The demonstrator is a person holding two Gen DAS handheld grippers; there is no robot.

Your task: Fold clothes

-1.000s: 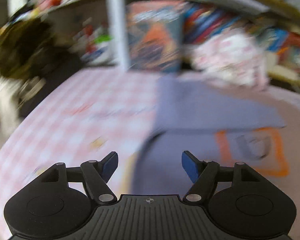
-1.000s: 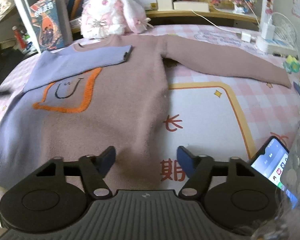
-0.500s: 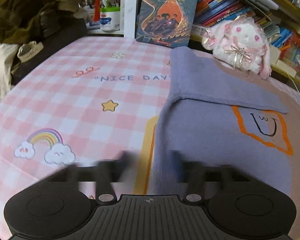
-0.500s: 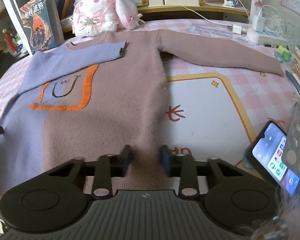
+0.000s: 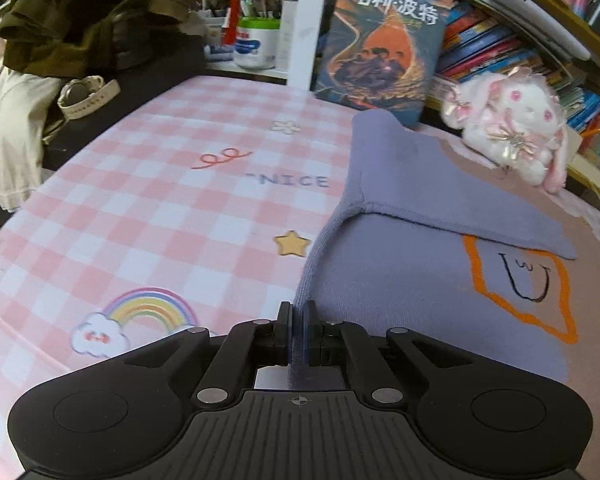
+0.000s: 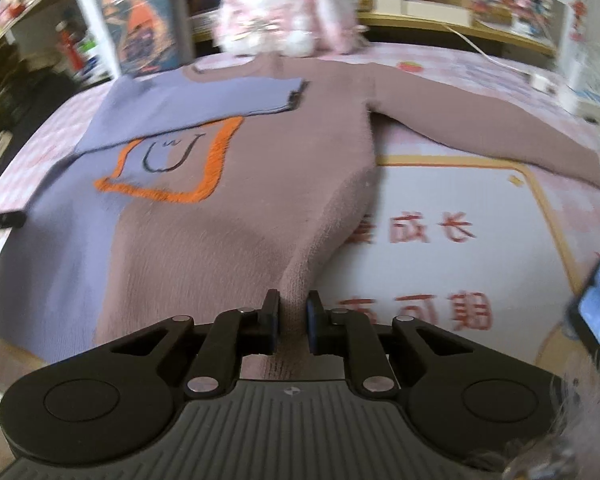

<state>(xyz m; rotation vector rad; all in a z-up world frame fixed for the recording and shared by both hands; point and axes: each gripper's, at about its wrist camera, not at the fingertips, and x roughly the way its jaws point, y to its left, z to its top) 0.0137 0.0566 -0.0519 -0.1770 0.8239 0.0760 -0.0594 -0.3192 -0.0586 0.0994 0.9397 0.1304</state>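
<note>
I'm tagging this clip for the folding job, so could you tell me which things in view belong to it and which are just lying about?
Part of the job:
sweater
folded purple sleeve
left gripper, shut on the sweater's purple edge
right gripper, shut on its mauve edge

Lying about:
plush rabbit
book
phone
tablecloth

We see a sweater (image 6: 236, 240) of soft, fuzzy knit cloth, matt, with ribbed hem. Both grippers, the left gripper (image 5: 298, 330) and the right gripper (image 6: 292, 322), look of matt black plastic with small shiny metal pins. The tablecloth (image 5: 148, 208) is smooth and printed. The plush rabbit (image 5: 512, 124) is fluffy. The phone (image 6: 598, 320) screen is glossy.
</note>
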